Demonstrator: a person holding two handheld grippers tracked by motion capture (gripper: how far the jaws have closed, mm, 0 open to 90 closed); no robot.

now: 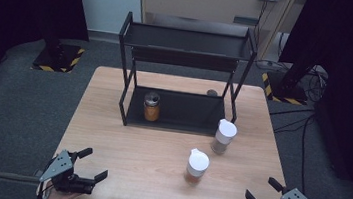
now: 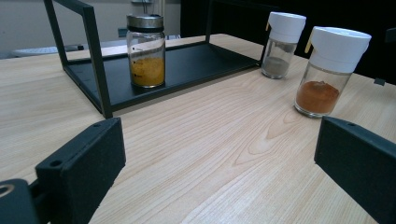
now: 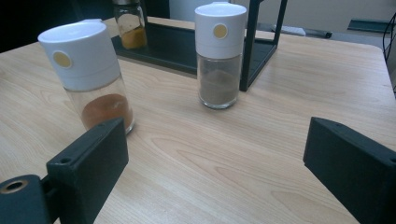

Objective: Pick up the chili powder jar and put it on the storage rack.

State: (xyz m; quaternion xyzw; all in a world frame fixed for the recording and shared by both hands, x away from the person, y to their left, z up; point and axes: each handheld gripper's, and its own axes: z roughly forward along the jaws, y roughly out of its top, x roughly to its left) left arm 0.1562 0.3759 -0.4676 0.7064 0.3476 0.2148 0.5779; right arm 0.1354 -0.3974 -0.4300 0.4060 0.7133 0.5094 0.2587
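Observation:
A black two-tier metal rack (image 1: 183, 70) stands at the back of the wooden table (image 1: 110, 137). On its lower shelf sits a steel-lidded jar of yellow powder (image 1: 151, 106) (image 2: 146, 50) (image 3: 128, 23). In front of the rack's right post stands a white-capped jar of grey powder (image 1: 223, 136) (image 2: 281, 44) (image 3: 219, 54). Nearer the front stands a white-capped jar of orange-brown powder (image 1: 196, 166) (image 2: 329, 71) (image 3: 92, 73). My left gripper (image 1: 90, 164) (image 2: 219, 163) rests open at the front left corner. My right gripper (image 1: 262, 189) (image 3: 215, 168) is open at the front right. Neither holds anything.
A small dark round object (image 1: 212, 92) lies on the table behind the rack's right side. Grey carpet surrounds the table. Black stands with yellow-striped bases (image 1: 58, 58) and cables (image 1: 302, 124) lie on the floor at both back sides. A wooden cabinet (image 1: 200, 4) is behind.

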